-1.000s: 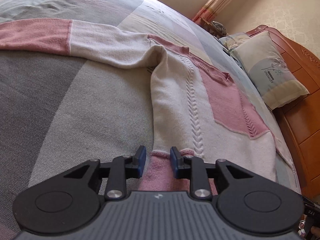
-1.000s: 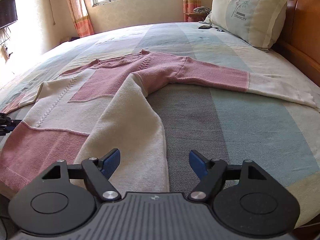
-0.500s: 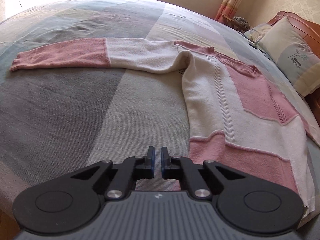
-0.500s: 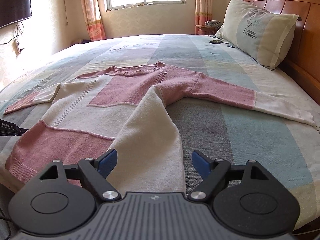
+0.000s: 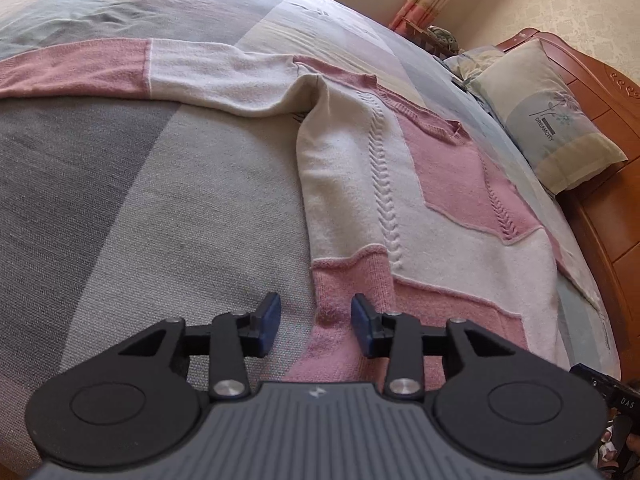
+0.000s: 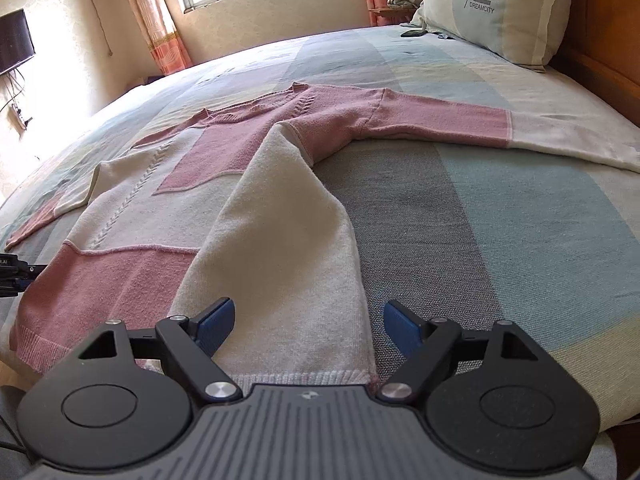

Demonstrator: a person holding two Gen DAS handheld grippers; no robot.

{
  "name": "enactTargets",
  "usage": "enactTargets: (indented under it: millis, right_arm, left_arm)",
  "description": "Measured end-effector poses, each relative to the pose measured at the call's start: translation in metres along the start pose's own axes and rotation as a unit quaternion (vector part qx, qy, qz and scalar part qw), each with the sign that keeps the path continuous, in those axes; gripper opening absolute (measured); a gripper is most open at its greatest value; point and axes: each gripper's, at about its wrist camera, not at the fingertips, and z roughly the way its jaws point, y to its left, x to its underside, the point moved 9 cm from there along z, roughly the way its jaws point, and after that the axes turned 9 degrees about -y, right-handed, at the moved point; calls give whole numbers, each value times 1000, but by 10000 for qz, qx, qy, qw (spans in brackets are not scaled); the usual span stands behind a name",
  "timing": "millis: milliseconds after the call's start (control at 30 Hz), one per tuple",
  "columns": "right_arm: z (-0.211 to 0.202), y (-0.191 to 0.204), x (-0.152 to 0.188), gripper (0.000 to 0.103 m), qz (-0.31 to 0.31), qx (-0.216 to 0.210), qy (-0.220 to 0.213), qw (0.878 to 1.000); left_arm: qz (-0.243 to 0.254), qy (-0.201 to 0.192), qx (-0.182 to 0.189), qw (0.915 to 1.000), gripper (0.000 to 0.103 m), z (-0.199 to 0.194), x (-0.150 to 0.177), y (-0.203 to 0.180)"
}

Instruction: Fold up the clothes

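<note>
A pink and cream knitted sweater (image 5: 400, 184) lies flat on the bed, both sleeves spread out sideways. In the left wrist view my left gripper (image 5: 315, 322) is open, its blue pads straddling the pink bottom corner of the sweater's hem side edge. The right wrist view shows the same sweater (image 6: 248, 184) from the other bottom corner. My right gripper (image 6: 308, 324) stands wide open over the cream panel at the hem, nothing pinched between its fingers.
The bed (image 6: 500, 208) has a patchwork cover in grey, blue and cream. A pillow (image 6: 496, 4) leans on the wooden headboard (image 5: 612, 208). A small dark object (image 6: 414, 33) lies near the pillow. A window with curtains (image 6: 152, 12) is at the far wall.
My left gripper has opened from nearly shut and moved closer over the pink hem corner. My right gripper has edged forward and lower over the cream hem, still open.
</note>
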Motion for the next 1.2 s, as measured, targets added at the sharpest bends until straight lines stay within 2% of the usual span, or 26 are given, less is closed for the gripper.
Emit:
enactTargets:
  millis: [67,100,133,167,267,367,433,533,600,700,800,833,867,900,967,1033,1133,1200]
  right_arm:
    - [1,-2,0,86,90,17,0,10000]
    - [2,-2,0,86,99,15,9,9999]
    - [3,0,1,86,90,11,23,10000]
    - [3,2,2,86,66,3,36,10000]
    - [3,11,2,86,-94,-32,38,9999]
    - [0,16,-1,86,-265,-15,-24,9996]
    - [-2,15,-3,86,-310,23,-59,9995]
    - [-2,10,-5,86,-275,46,-76,9996]
    - [2,4,-6,86,-162,67,-42,9998]
    - [10,-4,-10,85,2,88,-21,10000]
    - [13,-12,-20,84,107,69,-79,9999]
    - [15,-16,-26,83,154,28,-126,9998]
    - [17,-20,-33,83,227,-35,-166,9996]
    - [21,-25,-40,81,319,-113,-204,9992]
    - [32,-37,-54,77,666,-339,-249,9969]
    - [50,-53,-67,65,1172,-597,-265,9910]
    - [83,-68,-80,54,1667,-814,-186,9825]
    - [105,-73,-88,51,1906,-949,-126,9770]
  left_arm:
    - [435,-77,-237,9987,35,0,4,-9]
    - [459,-59,-217,9987,31,-1,6,-13]
    - [457,-33,-179,9988,14,-1,8,-16]
    - [455,-7,-140,9989,7,-1,10,-20]
    - [207,-53,-81,9997,3,-9,9,-15]
    - [151,-339,-569,9977,3,-29,-6,14]
    - [-22,-336,-709,9969,3,-41,-14,34]
    - [-293,-520,-597,9964,3,-57,-27,45]
    - [-252,-616,-409,9969,3,-58,-34,36]
    - [-92,-560,-5,9984,5,-44,-39,6]
    - [61,-477,395,9981,27,-24,-41,-30]
    - [92,-478,533,9974,39,-18,-41,-42]
    - [113,-475,681,9965,43,-12,-41,-54]
    - [132,-470,831,9953,43,-6,-41,-66]
    - [95,-336,871,9956,45,11,-35,-76]
    - [53,-194,895,9958,45,28,-29,-84]
    - [-10,18,930,9957,46,54,-20,-96]
    - [-70,65,965,9953,46,65,-14,-100]
